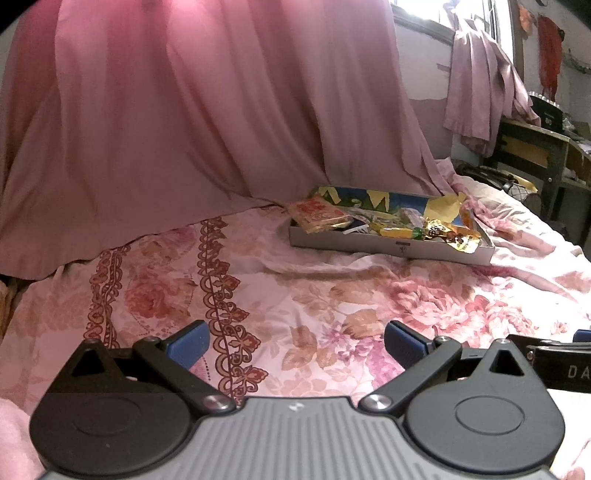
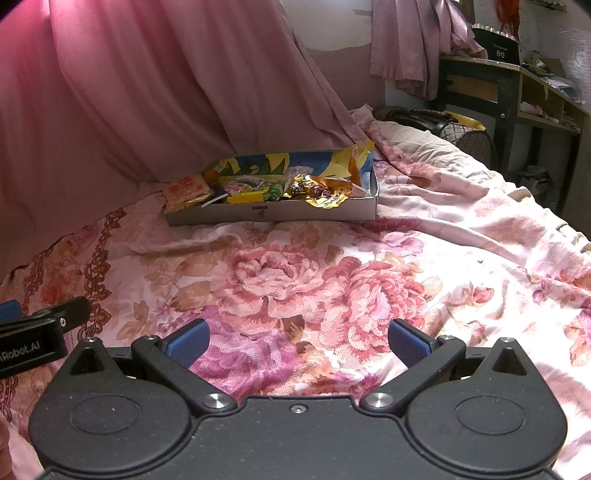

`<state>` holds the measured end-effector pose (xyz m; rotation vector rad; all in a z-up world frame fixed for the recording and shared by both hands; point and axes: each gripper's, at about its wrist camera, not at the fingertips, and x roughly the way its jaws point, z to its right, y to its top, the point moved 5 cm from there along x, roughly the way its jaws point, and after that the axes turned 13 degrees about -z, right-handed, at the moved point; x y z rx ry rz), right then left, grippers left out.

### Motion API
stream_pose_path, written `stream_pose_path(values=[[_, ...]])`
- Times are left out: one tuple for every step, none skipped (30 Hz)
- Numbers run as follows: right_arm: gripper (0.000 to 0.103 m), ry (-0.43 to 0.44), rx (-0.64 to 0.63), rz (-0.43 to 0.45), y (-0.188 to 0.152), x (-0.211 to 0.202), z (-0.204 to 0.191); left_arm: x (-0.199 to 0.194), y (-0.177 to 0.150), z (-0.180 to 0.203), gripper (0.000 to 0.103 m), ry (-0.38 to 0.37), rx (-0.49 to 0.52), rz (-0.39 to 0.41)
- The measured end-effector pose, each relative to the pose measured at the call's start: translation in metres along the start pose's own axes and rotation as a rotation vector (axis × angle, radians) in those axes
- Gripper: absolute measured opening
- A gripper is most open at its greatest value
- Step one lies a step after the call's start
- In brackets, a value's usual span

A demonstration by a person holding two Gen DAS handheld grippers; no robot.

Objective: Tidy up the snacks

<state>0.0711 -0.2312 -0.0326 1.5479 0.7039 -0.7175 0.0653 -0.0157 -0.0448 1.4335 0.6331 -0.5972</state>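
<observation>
Now left tongs (image 1: 297, 341) spread wide, empty, right tongs (image 2: 298, 341) likewise

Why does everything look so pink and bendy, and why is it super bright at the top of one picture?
Left wrist view: daylight through the window washes out the top right; the pink curtain tints the light pink. Right wrist view: softer, even light, the snack box fairly sharp. Both views: the fisheye lens curves the edges and darkens the corners.

Floral bedsheet (image 2: 314, 280) on bed; snack box (image 2: 273, 214) on sheet, pink curtain (image 1: 184, 110) draping far edge
</observation>
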Motion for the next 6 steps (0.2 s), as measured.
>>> stream_pose_path(values=[[0.102,0.0,0.0,0.0,-0.0003,0.0,-0.0001,-0.0002,0.0002,0.0001,0.103,-0.004,-0.002,-0.001],[0.102,0.0,0.0,0.0,0.0001,0.0,-0.0001,-0.0007,-0.0001,-0.0002,0.103,-0.01,-0.003,-0.001],[0.102,0.0,0.0,0.0,0.0001,0.0,-0.0001,-0.0011,0.0003,-0.0005,0.103,-0.015,-0.004,0.0],[0.102,0.0,0.0,0.0,-0.0001,-0.0001,-0.0002,-0.0012,0.0011,-0.0009,0.103,-0.017,-0.005,0.0],[0.102,0.0,0.0,0.0,0.0002,0.0,-0.0001,-0.0014,0.001,-0.0011,0.103,-0.014,-0.006,0.001],[0.102,0.0,0.0,0.0,0.0001,0.0,-0.0002,-0.0014,0.0009,-0.0013,0.103,-0.009,-0.006,-0.002]])
